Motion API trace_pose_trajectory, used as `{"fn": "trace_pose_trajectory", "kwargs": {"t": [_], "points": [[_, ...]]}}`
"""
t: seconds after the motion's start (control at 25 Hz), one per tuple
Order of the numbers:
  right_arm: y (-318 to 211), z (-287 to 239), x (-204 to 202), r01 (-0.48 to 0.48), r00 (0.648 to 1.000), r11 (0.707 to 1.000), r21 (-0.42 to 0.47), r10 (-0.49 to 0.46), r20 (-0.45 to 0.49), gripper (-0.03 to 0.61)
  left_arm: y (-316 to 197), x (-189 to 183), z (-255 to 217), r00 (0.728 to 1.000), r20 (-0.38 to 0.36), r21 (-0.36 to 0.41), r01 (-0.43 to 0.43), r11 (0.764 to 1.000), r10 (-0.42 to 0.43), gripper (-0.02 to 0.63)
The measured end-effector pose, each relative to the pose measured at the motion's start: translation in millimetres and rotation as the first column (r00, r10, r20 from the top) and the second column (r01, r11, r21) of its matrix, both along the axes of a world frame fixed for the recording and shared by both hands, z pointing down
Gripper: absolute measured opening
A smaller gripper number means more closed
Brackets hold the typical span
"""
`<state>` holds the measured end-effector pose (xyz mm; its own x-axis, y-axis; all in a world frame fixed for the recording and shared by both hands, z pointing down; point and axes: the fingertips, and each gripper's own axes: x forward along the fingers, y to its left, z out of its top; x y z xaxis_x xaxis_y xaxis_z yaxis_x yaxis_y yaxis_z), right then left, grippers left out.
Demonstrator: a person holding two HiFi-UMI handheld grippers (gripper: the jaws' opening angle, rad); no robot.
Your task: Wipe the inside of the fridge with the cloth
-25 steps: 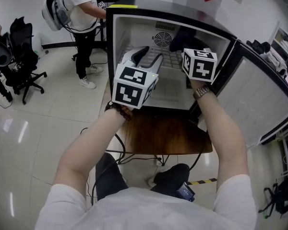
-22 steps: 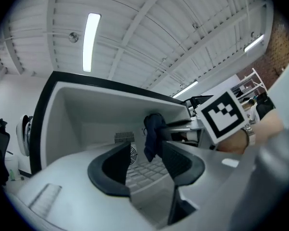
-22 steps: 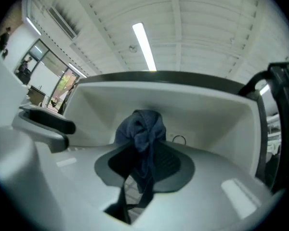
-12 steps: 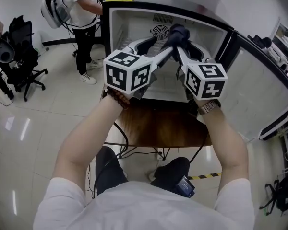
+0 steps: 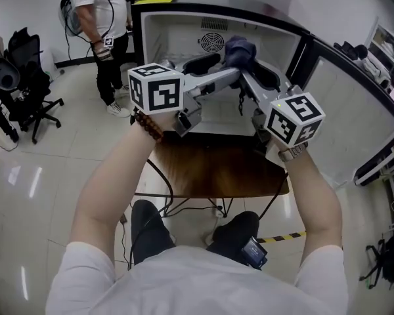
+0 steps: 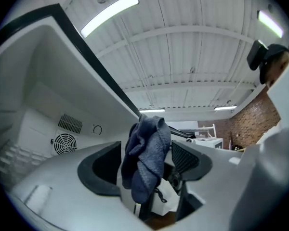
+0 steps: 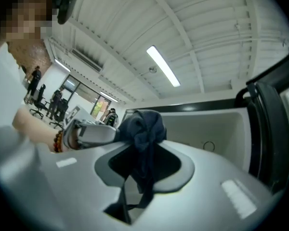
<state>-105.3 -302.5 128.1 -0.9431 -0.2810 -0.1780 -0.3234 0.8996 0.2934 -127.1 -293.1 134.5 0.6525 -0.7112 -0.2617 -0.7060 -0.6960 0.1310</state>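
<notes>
A dark blue cloth (image 5: 240,48) is bunched up in front of the open white fridge (image 5: 177,28). My right gripper (image 5: 251,63) is shut on the cloth (image 7: 140,126), whose tail hangs down between its jaws. My left gripper (image 5: 218,67) comes in from the left, and its jaws have just been opening. In the left gripper view the cloth (image 6: 147,153) hangs between those wide jaws, and neither pad presses on it. Both grippers point slightly upward at the fridge mouth. My left gripper (image 7: 86,134) also shows in the right gripper view, beside the cloth.
The fridge door (image 5: 341,104) stands open at the right. A round fan grille (image 5: 211,42) sits in the back wall. The fridge rests on a wooden table (image 5: 217,172). A person (image 5: 102,18) stands at the far left, near an office chair (image 5: 23,71).
Both grippers have drawn back from inside the fridge to its mouth and met at the cloth. The left jaws have spread apart from it. The right grip is unchanged.
</notes>
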Motion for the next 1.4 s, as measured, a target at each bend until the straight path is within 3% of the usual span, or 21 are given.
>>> {"fn": "trace_pose_trajectory", "kwargs": {"t": [0.16,0.32,0.56,0.88,1.12,1.4], "points": [[19.6,-2.1,4.5,0.186,0.982,0.981,-0.051,-0.187,0.001,0.094,10.9,7.9,-0.9,0.995,0.001,0.014,-0.100,0.995,0.100,0.328],[33.0,-1.0,8.1,0.293,0.955,0.953,-0.071,-0.295,-0.024,0.094,19.6,21.4,-1.3,0.985,0.073,0.024,-0.158,0.987,0.156,0.327],[31.4,1.6,15.2,0.310,0.949,0.946,-0.095,-0.314,-0.034,0.098,24.0,25.1,0.8,0.981,0.114,0.027,-0.163,0.986,0.159,0.214],[32.2,9.7,22.6,0.327,0.940,0.936,-0.133,-0.337,-0.060,0.117,24.0,27.0,7.8,0.977,0.135,0.008,-0.170,0.985,0.167,0.132],[28.3,8.0,32.8,0.288,0.954,0.949,-0.127,-0.296,-0.049,0.135,17.2,25.7,0.8,0.987,0.139,0.056,-0.085,0.995,0.076,0.121],[9.3,10.7,54.7,0.116,0.991,0.990,-0.079,-0.121,-0.054,0.135,-15.8,7.3,-8.0,0.987,0.078,0.068,0.139,0.988,-0.144,0.121]]}}
